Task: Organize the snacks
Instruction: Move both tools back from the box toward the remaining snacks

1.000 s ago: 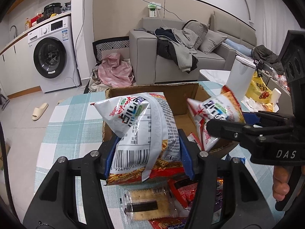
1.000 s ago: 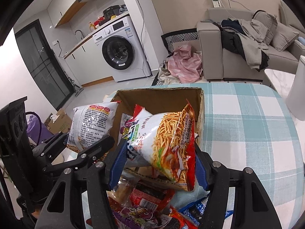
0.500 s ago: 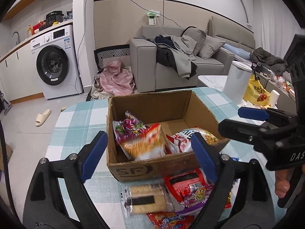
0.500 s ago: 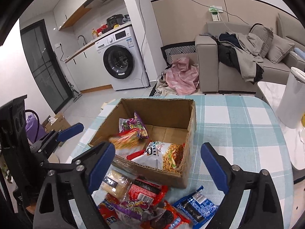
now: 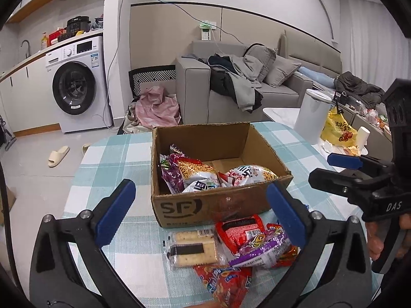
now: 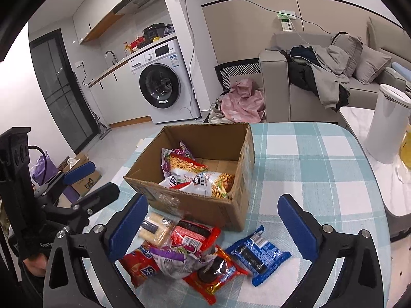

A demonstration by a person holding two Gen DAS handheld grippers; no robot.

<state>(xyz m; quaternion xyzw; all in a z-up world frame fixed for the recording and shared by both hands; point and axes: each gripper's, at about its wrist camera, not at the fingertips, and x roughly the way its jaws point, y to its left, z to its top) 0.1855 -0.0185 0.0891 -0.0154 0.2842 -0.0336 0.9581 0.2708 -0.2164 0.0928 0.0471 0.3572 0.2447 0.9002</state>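
Change: a second ago each tool clamped a noodle-snack bag above the cardboard box (image 5: 221, 205); both bags now lie inside it, so that pair is packed and both tools are free for the next pick.
Left gripper (image 5: 200, 213): blue pads spread wide, holding nothing, framing the box front and the loose pile at 6 o'clock of the box.
Right gripper (image 6: 213, 220): likewise gaping and empty; in the left view it sits at 3 o'clock, off to the side of the box.
Box contents: three bags that I can separate, namely a purple bag (image 5: 170, 177) at the 9 o'clock wall, one noodle-snack bag (image 5: 196, 173) beside it, and a second noodle-snack bag (image 5: 246, 173) toward 3 o'clock; more may lie underneath, the overlap hides it.
Loose on the checked tablecloth (image 6: 308, 159): six packets by my count.
- cracker pack (image 5: 191, 247): one, at 7 o'clock of the box front.
- red packet with dark label (image 6: 194, 233): one, touching the crackers.
- purple wrapper (image 6: 177, 260): one, atop the heap.
- red bag with white script (image 6: 140, 267): one, at the heap's 8 o'clock edge.
- red cookie pack (image 6: 215, 273): one, at 5 o'clock.
- blue cookie pack (image 6: 257, 255): one, just apart at 4 o'clock.
Task meaning: roughly a third is boxed; the floor space at the box's 12 o'clock end is bare cardboard, so room remains.
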